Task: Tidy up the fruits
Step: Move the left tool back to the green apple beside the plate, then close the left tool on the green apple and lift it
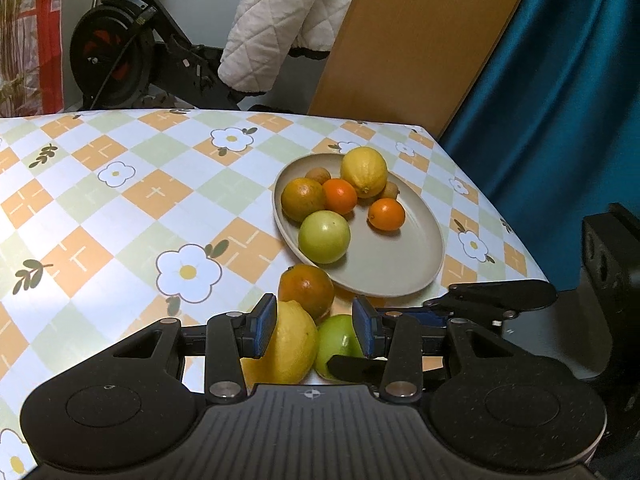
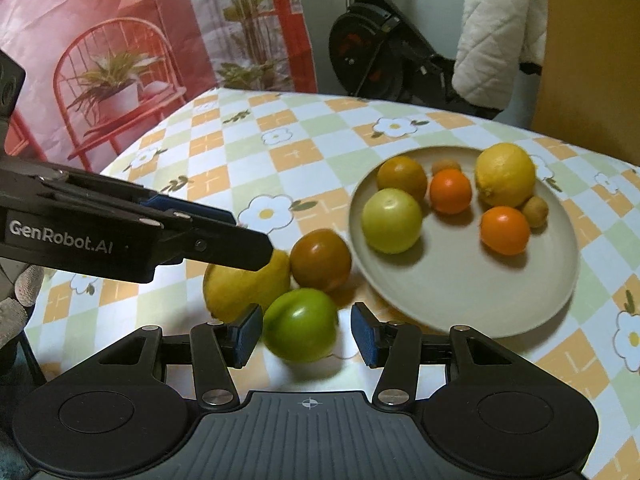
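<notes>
Checked, flowered tablecloth (image 1: 120, 200) covers the table. A beige plate (image 1: 384, 272) sits toward the far right corner. On the plate: a lemon (image 1: 364, 172), two small oranges (image 1: 339, 196) (image 1: 386, 213), a dull orange-green citrus (image 1: 303, 199), a pale green fruit (image 1: 325, 236), and two small brown fruits, one behind the citrus (image 1: 318, 175), one beside the lemon (image 1: 390, 190).

Three fruits lie off the plate, bunched together just beside its near rim: a second lemon (image 2: 244, 284), a dark orange citrus (image 2: 320, 260) and a bright green apple (image 2: 300, 324).

Left gripper (image 1: 316, 330): blue pads apart, the second lemon and the green apple showing between and below them; nothing is clamped. In the right wrist view its finger lies over the lemon's top; whether it touches, I cannot tell.

Right gripper (image 2: 306, 334): jaws apart, green apple between the pads. The left pad looks close to the apple's skin; a gap shows at the right pad. Not gripped.

Behind the table: exercise bike (image 1: 120, 48), white quilted cloth (image 1: 276, 20), teal curtain (image 1: 560, 80).
</notes>
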